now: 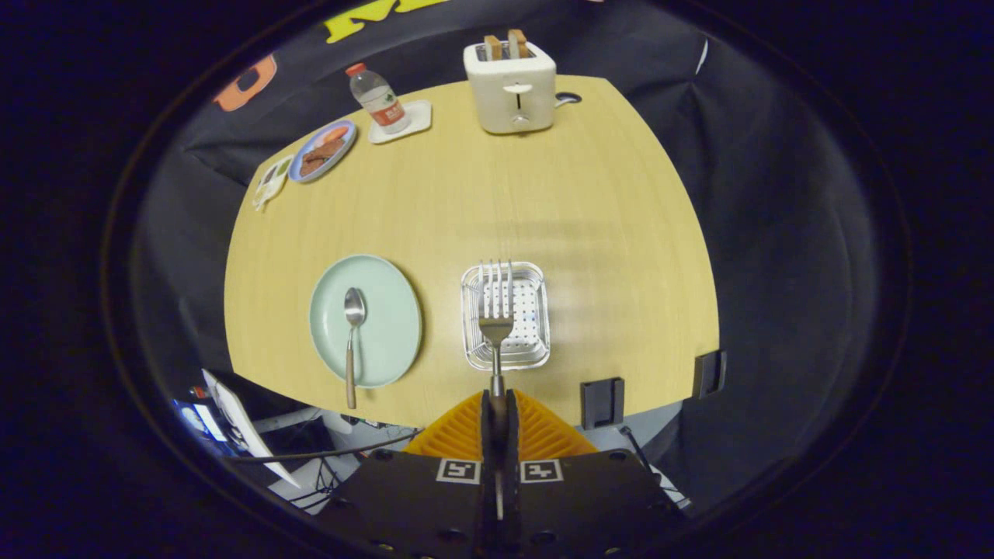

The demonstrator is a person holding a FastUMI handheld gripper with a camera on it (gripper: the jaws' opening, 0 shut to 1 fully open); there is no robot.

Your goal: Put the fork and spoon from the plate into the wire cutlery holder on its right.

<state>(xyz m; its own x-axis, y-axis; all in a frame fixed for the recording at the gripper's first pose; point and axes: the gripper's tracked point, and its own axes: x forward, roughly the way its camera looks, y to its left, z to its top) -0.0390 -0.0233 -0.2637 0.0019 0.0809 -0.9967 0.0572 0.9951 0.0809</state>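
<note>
Tool [497, 404] clamped on the fork [495, 310] by its handle, tines hanging over the wire cutlery holder [505, 316]. Best lowered straight down, released once inside. Spoon [353, 330] lying on the plate [396, 310], left of the holder. No legible writing; bottle [378, 98] label too small.

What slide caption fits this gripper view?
Gripper shut on fork above holder; spoon on plate.

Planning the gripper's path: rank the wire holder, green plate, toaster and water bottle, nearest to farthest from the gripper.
The gripper is shut on the fork.
1. Wire holder, just ahead, under the fork.
2. Green plate, left of the holder.
3. Toaster, far edge; water bottle, far left: too close to call.
</note>
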